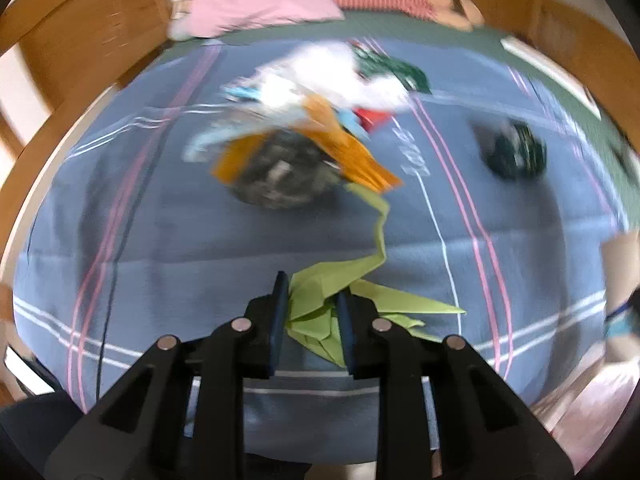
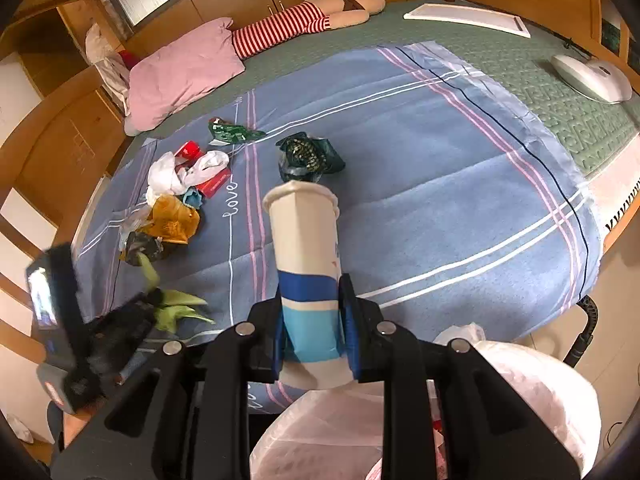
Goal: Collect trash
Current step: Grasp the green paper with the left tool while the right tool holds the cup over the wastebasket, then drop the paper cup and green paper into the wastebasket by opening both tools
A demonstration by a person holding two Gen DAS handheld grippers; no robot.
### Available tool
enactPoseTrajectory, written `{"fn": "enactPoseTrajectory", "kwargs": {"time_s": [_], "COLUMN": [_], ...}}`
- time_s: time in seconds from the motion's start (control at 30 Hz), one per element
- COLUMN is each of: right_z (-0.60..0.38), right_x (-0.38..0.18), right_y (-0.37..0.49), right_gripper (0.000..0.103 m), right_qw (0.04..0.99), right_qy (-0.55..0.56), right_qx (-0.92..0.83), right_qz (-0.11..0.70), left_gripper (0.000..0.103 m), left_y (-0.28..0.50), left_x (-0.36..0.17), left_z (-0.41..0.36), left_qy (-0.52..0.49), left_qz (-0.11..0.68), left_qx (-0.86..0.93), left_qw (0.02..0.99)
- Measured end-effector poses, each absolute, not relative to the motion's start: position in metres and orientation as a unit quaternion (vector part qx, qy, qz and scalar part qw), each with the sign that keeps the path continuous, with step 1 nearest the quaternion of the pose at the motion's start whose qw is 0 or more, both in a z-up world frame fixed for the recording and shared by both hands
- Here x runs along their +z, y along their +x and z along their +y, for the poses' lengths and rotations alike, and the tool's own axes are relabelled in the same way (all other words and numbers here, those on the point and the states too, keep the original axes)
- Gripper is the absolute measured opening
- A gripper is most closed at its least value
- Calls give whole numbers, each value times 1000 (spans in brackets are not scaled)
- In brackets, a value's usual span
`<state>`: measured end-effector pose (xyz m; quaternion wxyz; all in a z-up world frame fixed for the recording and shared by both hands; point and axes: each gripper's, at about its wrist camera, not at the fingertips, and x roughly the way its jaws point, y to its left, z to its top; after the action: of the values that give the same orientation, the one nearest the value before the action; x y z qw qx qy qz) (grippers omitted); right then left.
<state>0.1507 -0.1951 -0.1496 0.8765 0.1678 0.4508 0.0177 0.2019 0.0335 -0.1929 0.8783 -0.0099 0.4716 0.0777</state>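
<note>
A: The left tool has its pads clamped on a crumpled green paper scrap at the near edge of the blue blanket on the bed. A long green tail of it trails away toward the heap.

B: That tail worries me. In my judgement it may be snagged under the orange wrapper and the dark crumpled bag, so a pull could drag the heap along or tear the paper.

A: And the right tool?

B: Closed around a white and blue paper cup, held over the mouth of the pale plastic trash bag below. The bag's mouth looks slack, so a cup let go off-centre could tip out onto the floor.

A: What's left?

B: The white plastic, red pack and green wrapper in the heap, plus the dark green bag lying apart from it.
</note>
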Motion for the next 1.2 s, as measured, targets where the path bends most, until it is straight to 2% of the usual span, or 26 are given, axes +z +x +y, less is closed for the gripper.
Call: {"fn": "enactPoseTrajectory", "kwargs": {"time_s": [0.23,0.83,1.0,1.2], "right_z": [-178,-167,-168,-177], "right_x": [-154,-159,-151,-130], "right_y": [150,147,143,125], "right_gripper": [25,25,25,25], "right_qw": [880,878,884,891], "right_qy": [150,147,141,141], "right_qx": [29,38,42,49], "right_qz": [451,453,444,429], "left_gripper": [24,24,24,24], "left_y": [190,171,165,157], "left_x": [-175,-151,-148,-144], "left_z": [57,60,68,66], "left_qy": [-57,-62,-95,-162], "left_qz": [428,371,368,364], "left_qx": [118,125,96,-42], "left_qw": [894,918,920,916]}}
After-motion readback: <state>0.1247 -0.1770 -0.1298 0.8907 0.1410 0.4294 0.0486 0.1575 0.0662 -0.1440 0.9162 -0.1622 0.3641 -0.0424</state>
